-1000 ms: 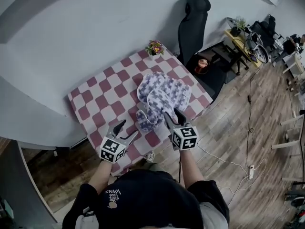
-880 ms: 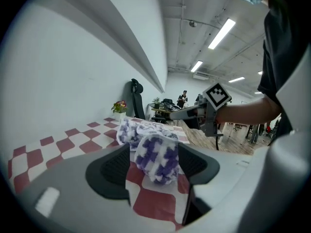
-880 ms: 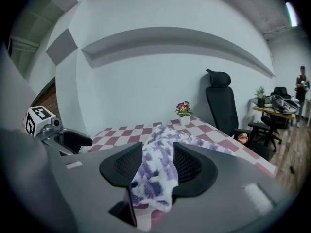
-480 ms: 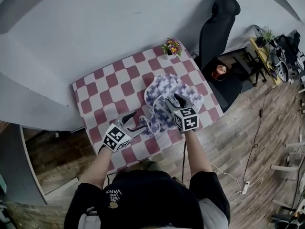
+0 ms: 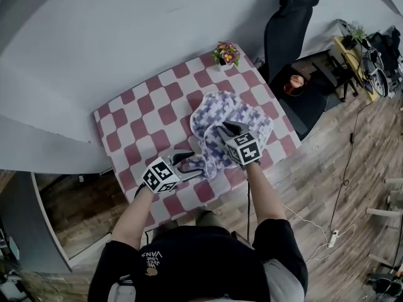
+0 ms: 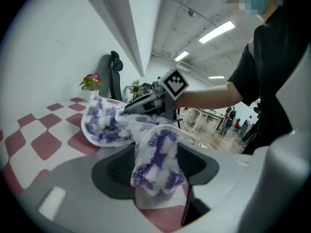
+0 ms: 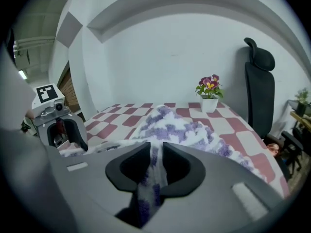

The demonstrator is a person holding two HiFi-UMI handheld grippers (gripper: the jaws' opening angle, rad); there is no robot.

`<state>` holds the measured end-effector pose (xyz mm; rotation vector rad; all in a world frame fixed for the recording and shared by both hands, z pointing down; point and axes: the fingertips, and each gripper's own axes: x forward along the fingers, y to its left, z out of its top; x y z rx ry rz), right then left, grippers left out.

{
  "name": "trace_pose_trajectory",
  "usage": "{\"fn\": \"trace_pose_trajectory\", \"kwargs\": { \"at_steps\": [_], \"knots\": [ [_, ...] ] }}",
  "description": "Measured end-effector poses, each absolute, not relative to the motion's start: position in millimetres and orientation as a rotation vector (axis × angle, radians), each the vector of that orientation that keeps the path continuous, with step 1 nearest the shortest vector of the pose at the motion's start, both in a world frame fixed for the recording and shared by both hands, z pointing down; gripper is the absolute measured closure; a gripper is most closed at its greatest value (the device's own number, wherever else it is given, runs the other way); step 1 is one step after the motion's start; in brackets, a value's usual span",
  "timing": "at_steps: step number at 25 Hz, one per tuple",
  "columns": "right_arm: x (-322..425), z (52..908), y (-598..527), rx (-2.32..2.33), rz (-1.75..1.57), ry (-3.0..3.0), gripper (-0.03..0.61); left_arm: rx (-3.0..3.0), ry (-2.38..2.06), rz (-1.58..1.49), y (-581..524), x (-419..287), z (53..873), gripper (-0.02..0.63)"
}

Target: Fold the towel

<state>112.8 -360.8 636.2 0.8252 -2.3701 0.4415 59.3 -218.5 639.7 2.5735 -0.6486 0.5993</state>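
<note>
The right gripper (image 5: 225, 129), jaws just closing, is pinching the towel (image 5: 244, 113); the left gripper (image 5: 186, 160), wide jaws just narrowing, is straddling its corner; potted flowers (image 5: 225, 53) are standing at twelve o'clock.

The heaped towel (image 5: 234, 115) is taking up the table's (image 5: 135, 128) right half, leaving the left squares lying bare. A flower pot (image 5: 225, 54) is guarding the far corner, the wall (image 5: 157, 30) is closing in behind, and an office chair (image 5: 293, 24) is standing just beside.
</note>
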Motion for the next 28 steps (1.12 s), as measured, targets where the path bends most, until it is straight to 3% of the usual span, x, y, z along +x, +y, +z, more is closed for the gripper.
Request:
{"fn": "trace_pose_trajectory", "kwargs": {
  "at_steps": [4, 10, 15, 16, 18, 20, 28],
  "knots": [
    [119.1, 621.8, -353.0, 0.928, 0.411, -2.376, 0.522, 2.592, -0.634, 0.612, -220.8, 54.8, 639.0, 0.558],
    [139.6, 605.2, -341.8, 1.126, 0.38, -2.357, 0.529, 2.631, -0.556, 0.571, -215.5, 56.0, 629.0, 0.584],
    [158.3, 584.1, -319.8, 1.254, 0.372, -2.355, 0.54, 2.684, -0.576, 0.533, -215.3, 55.3, 618.5, 0.581],
    [161.6, 580.3, -315.0, 1.275, 0.371, -2.355, 0.543, 2.695, -0.582, 0.528, -216.3, 55.3, 616.8, 0.554],
    [169.0, 575.8, -305.3, 1.312, 0.37, -2.349, 0.543, 2.704, -0.591, 0.511, -218.9, 56.4, 614.9, 0.378],
    [175.8, 574.8, -296.0, 1.34, 0.375, -2.339, 0.544, 2.717, -0.584, 0.498, -220.1, 59.4, 613.1, 0.342],
    [195.4, 569.4, -268.1, 1.441, 0.43, -2.323, 0.545, 2.773, -0.385, 0.647, -214.0, 88.3, 623.9, 0.324]
  ]
}}
